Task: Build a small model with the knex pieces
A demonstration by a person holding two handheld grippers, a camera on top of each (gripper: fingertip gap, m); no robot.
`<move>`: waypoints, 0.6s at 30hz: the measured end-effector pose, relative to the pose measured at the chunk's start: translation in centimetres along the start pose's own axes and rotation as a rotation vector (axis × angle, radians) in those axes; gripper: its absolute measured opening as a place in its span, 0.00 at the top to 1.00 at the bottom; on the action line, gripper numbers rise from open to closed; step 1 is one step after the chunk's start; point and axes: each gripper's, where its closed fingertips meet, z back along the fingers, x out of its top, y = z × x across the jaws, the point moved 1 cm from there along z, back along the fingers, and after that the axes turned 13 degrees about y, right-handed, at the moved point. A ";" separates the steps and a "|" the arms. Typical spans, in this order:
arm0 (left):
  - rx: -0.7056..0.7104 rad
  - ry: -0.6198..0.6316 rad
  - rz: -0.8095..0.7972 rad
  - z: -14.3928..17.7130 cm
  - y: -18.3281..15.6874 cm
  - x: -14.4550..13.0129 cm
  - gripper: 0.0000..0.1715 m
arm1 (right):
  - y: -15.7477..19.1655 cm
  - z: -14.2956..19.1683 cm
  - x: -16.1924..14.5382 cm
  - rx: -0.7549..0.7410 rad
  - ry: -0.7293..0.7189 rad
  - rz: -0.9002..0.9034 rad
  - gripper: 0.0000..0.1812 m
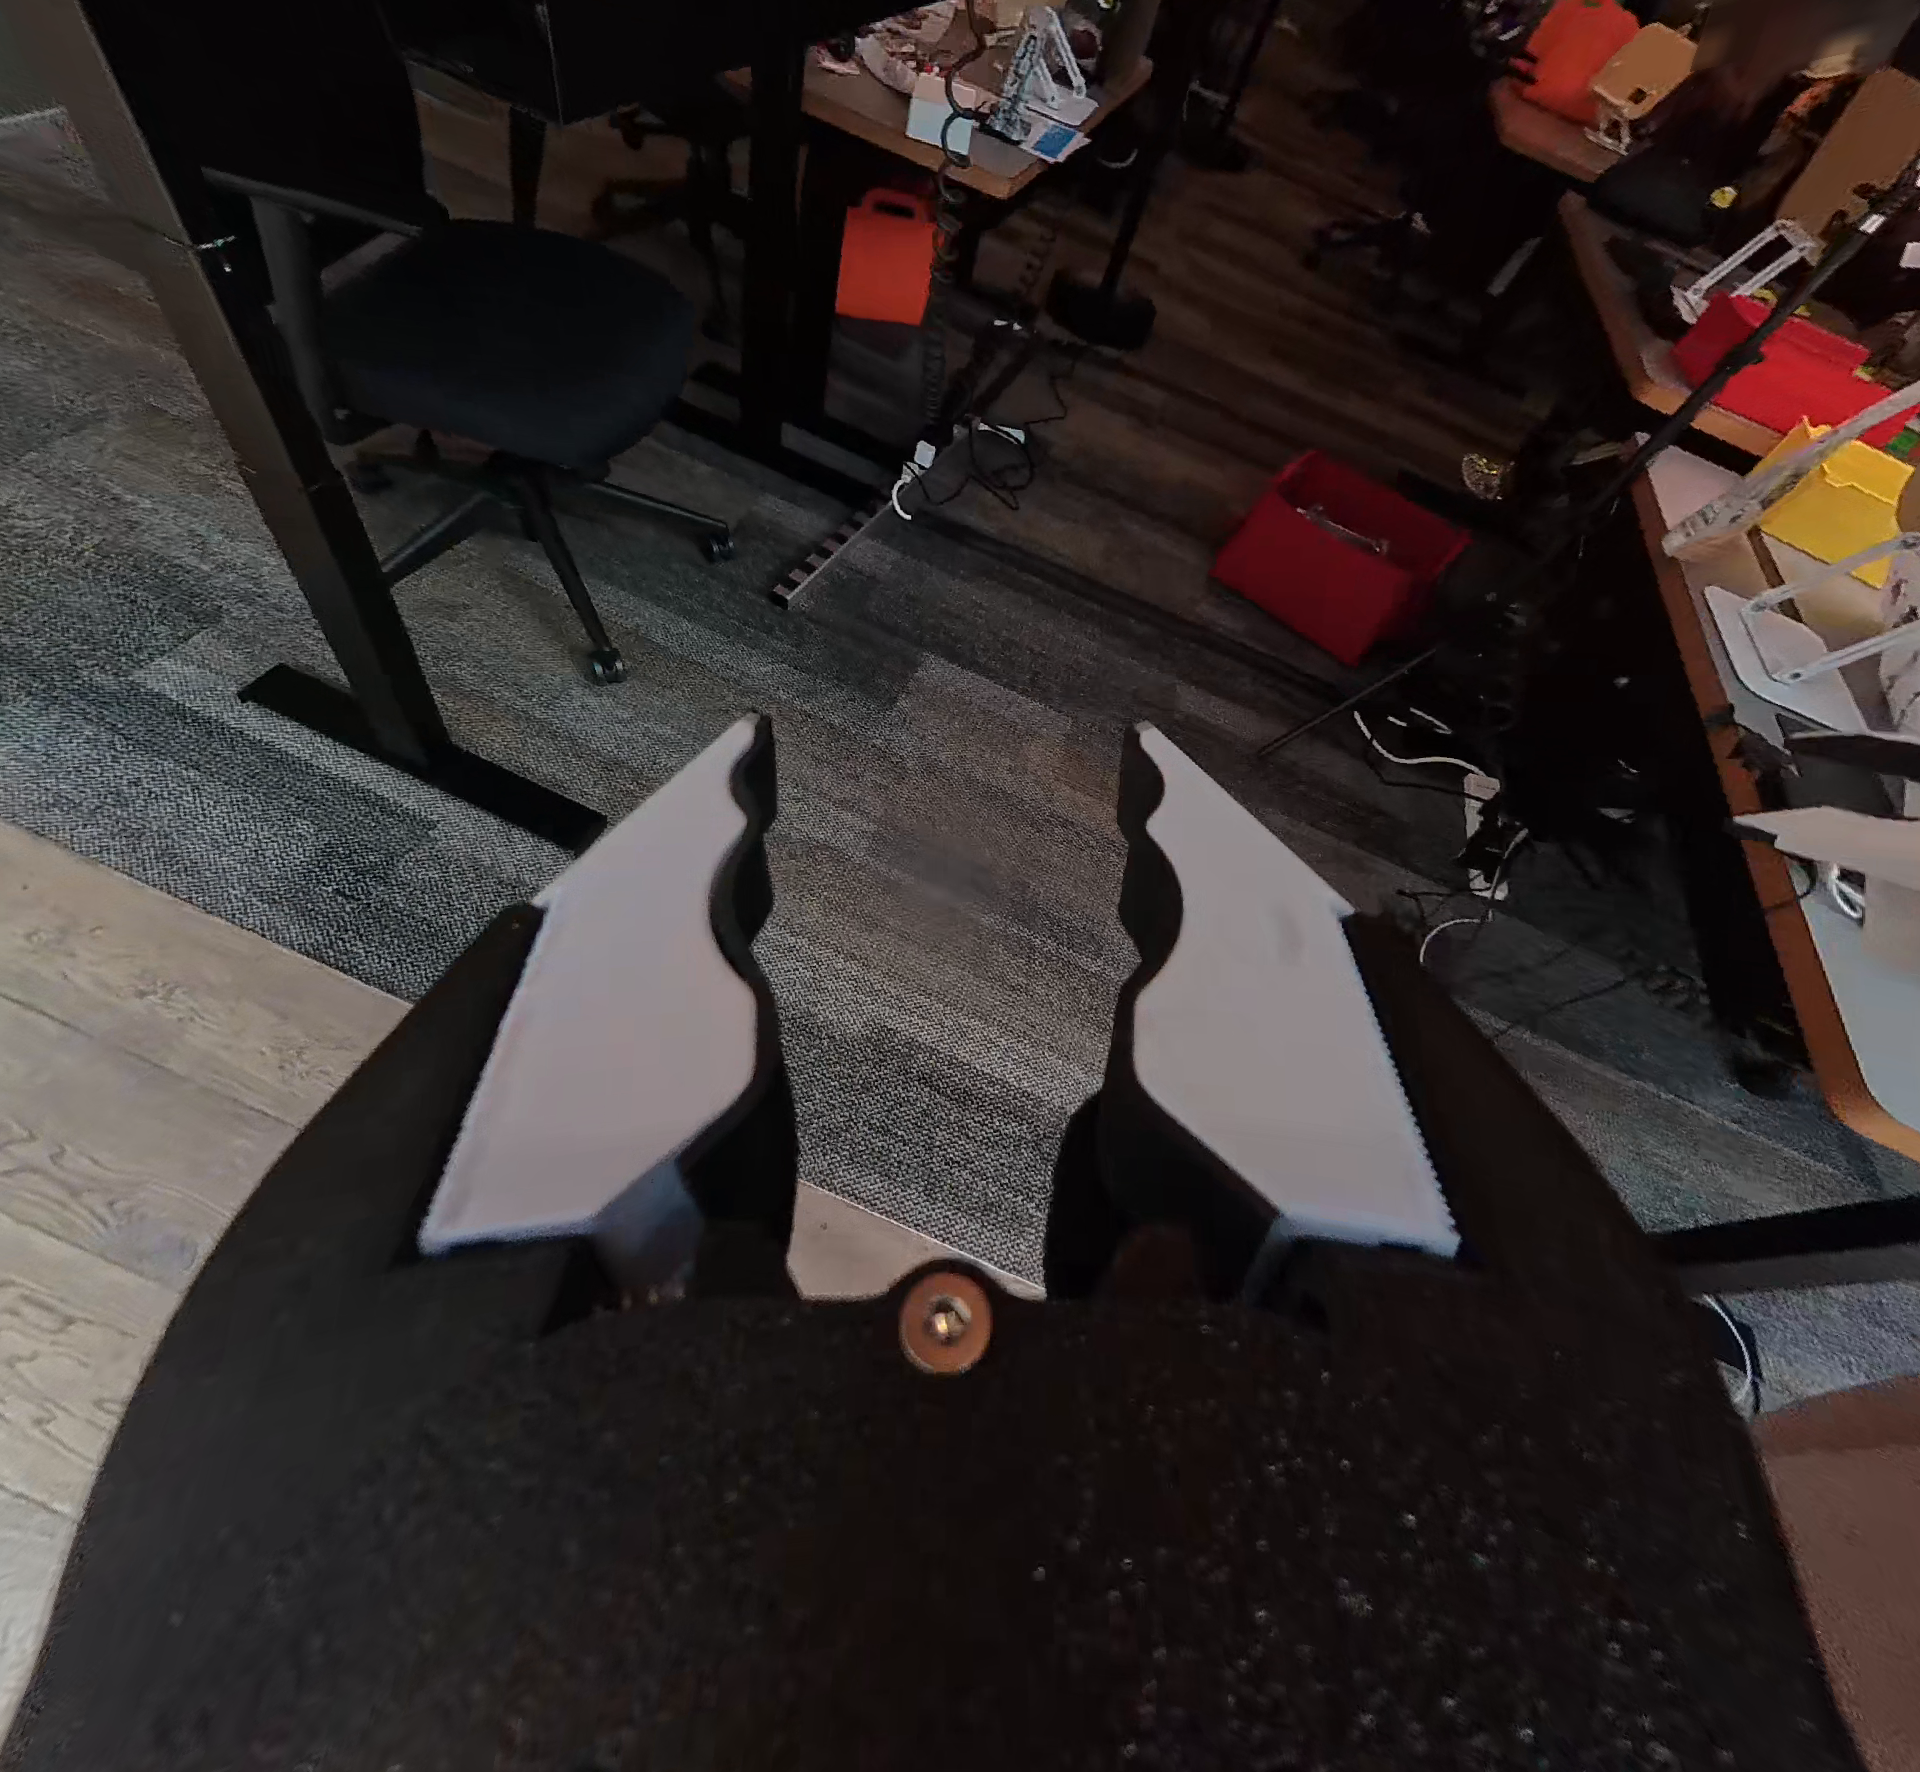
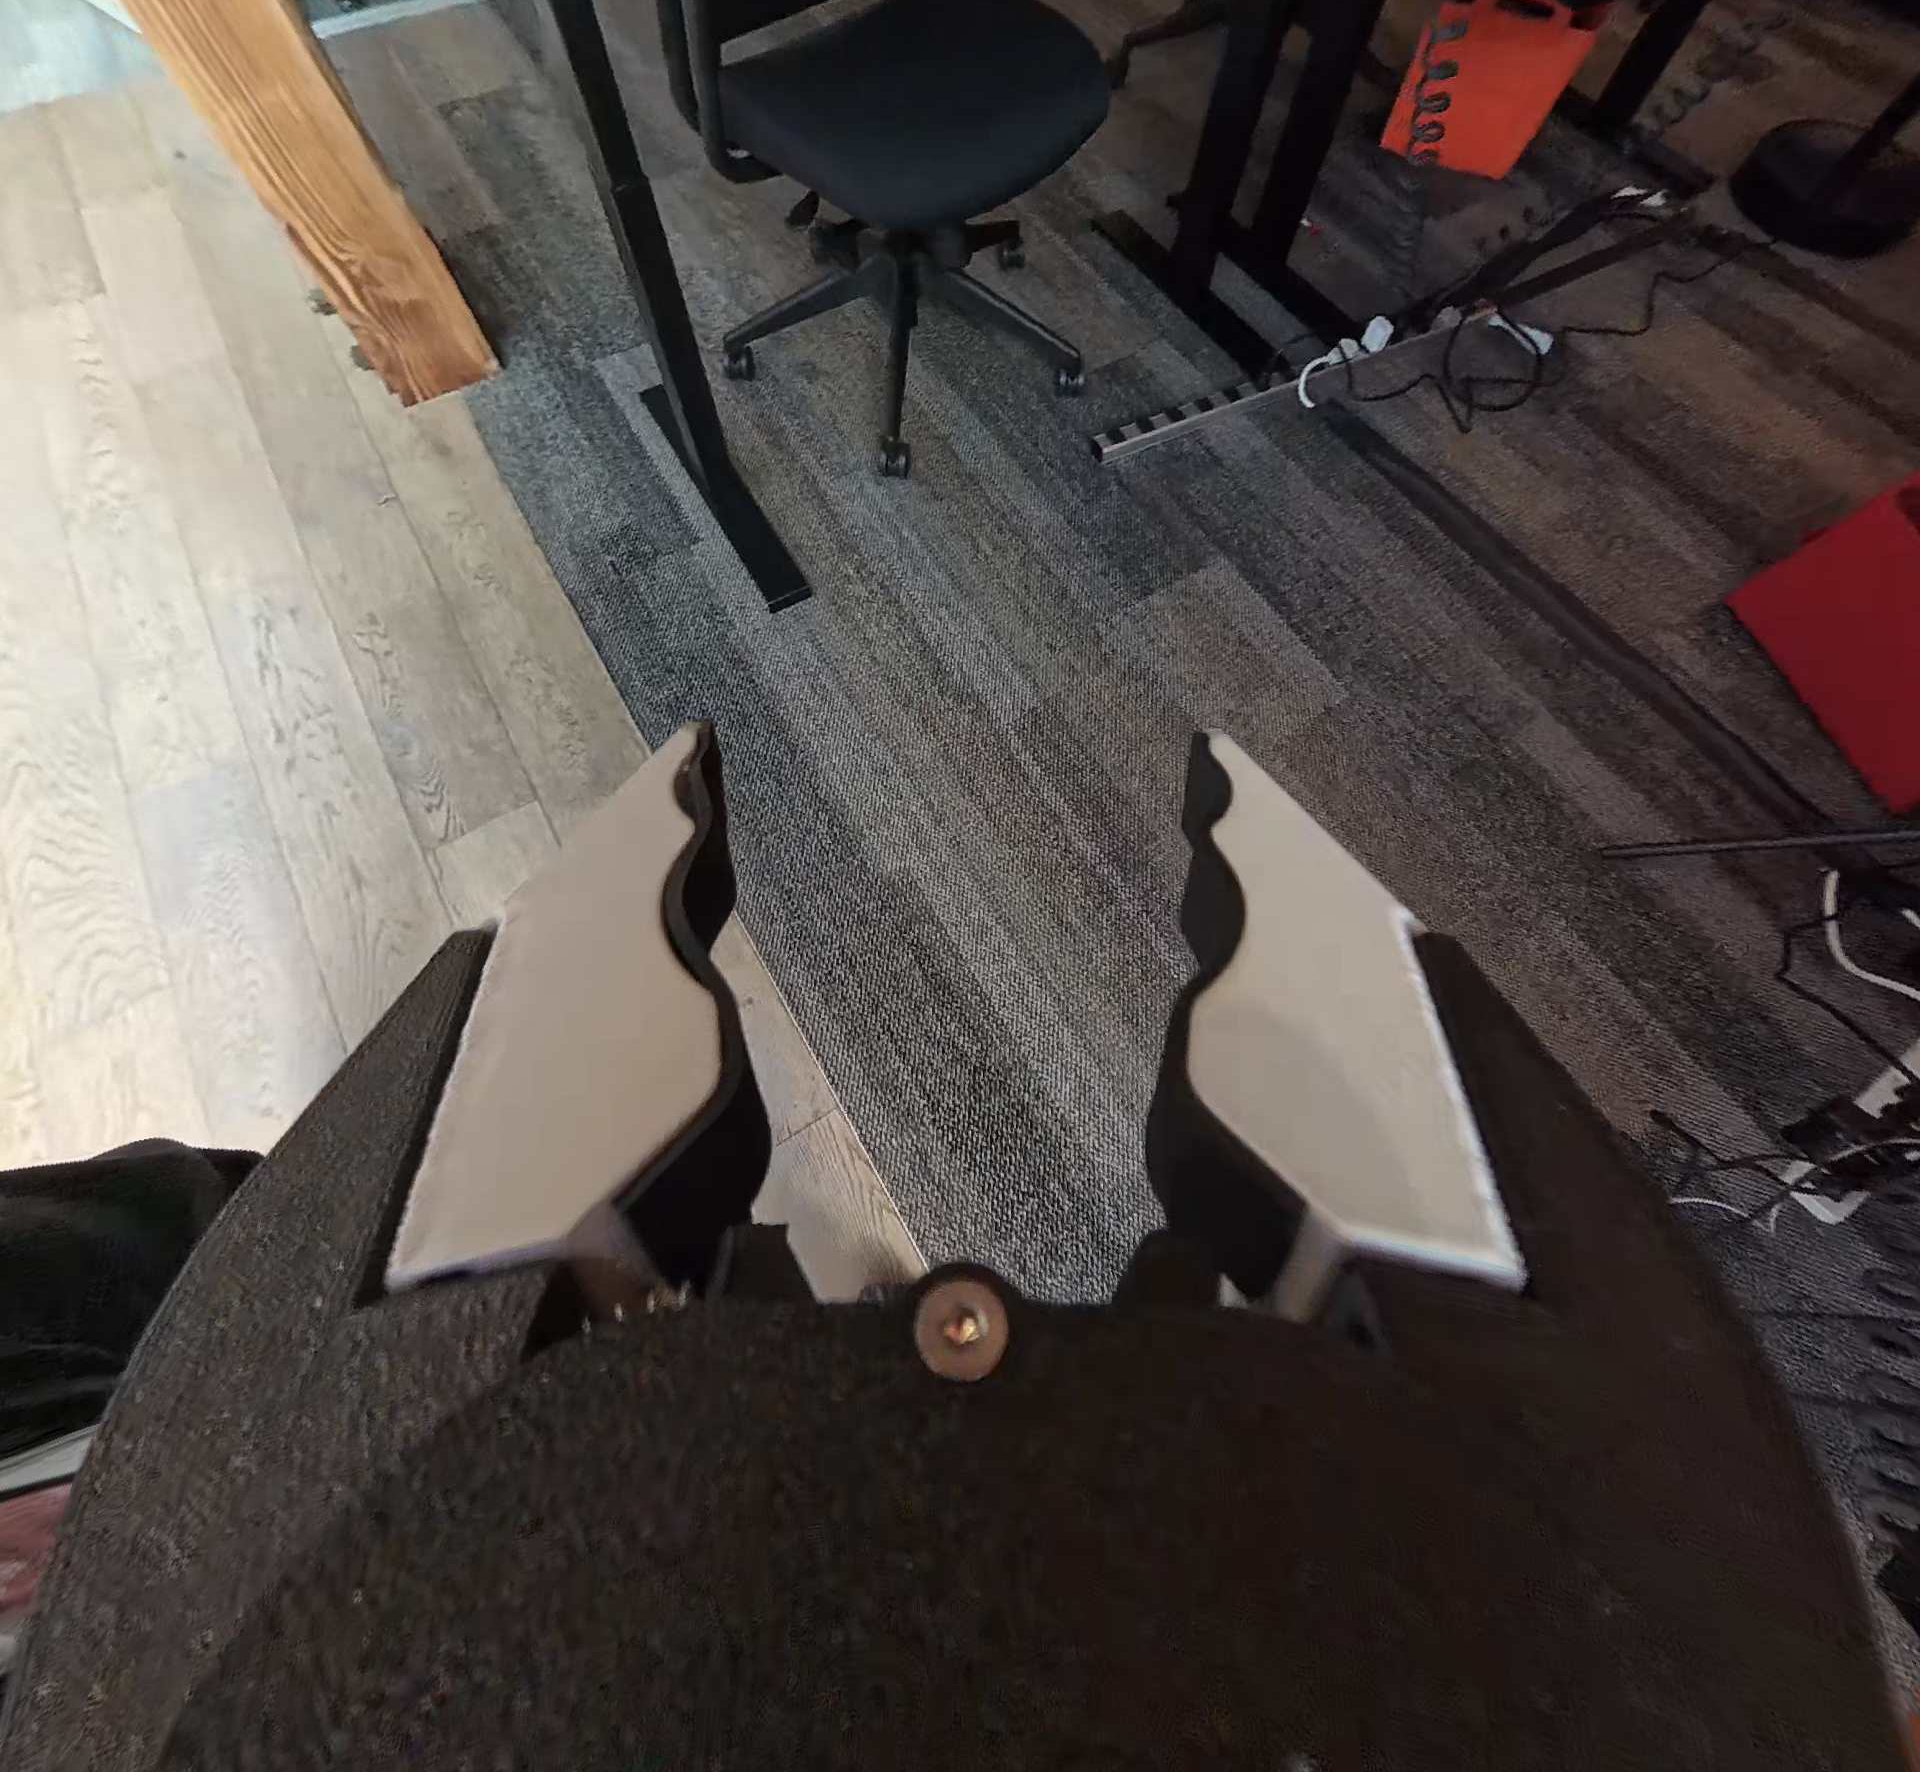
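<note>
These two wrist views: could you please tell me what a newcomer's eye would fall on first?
In both, open pale jaws fill the foreground, holding nothing: the left gripper and right gripper hang over grey carpet. Beyond stands a black office chair beside a desk leg, with a bright red bin on the floor to the right.

Left gripper: a black, grainy-surfaced body, broad and rounded, carrying two pale grey fingers with wavy black inner edges and pointed tips; the outer edge of one finger is finely toothed. A round metal washer with a screw sits at the centre of the body's front edge. Right gripper: same build, with grey fingers and a brass-toned central screw.
</note>
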 end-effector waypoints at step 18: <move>-0.015 0.047 0.025 8.7 34.1 -1.3 0.60 | 32.0 -2.7 13.5 -0.012 -0.065 0.002 0.51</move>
